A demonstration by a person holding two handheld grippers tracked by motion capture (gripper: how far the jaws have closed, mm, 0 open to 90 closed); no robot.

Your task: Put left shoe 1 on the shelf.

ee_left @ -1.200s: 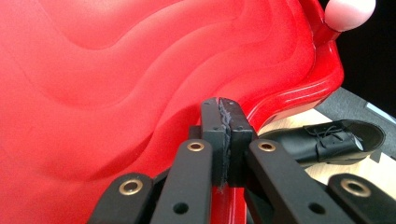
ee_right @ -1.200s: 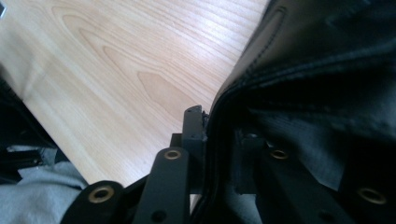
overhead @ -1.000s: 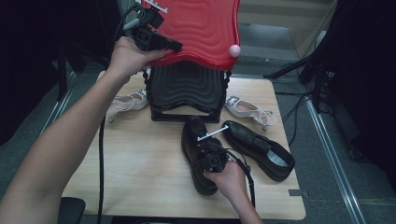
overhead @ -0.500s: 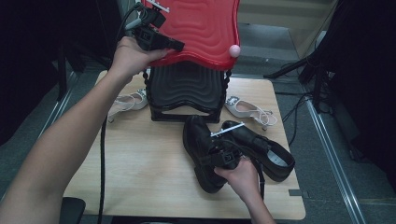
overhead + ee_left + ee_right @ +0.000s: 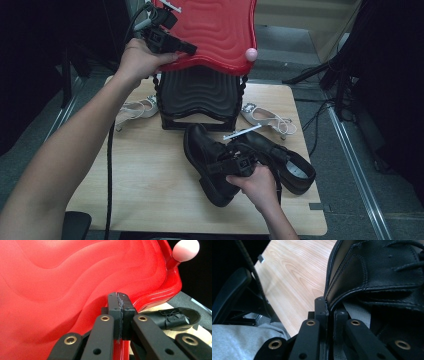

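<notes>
Your right claw pinches the collar of the black shoe, which lies on the tabletop in front of the black bin, its mate just beside it. Your left claw clamps the red lid's edge, raised above the bin.

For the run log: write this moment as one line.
left hand-held gripper: shut on red lid, raised | right hand-held gripper: shut on black shoe collar | second black shoe: on table
</notes>
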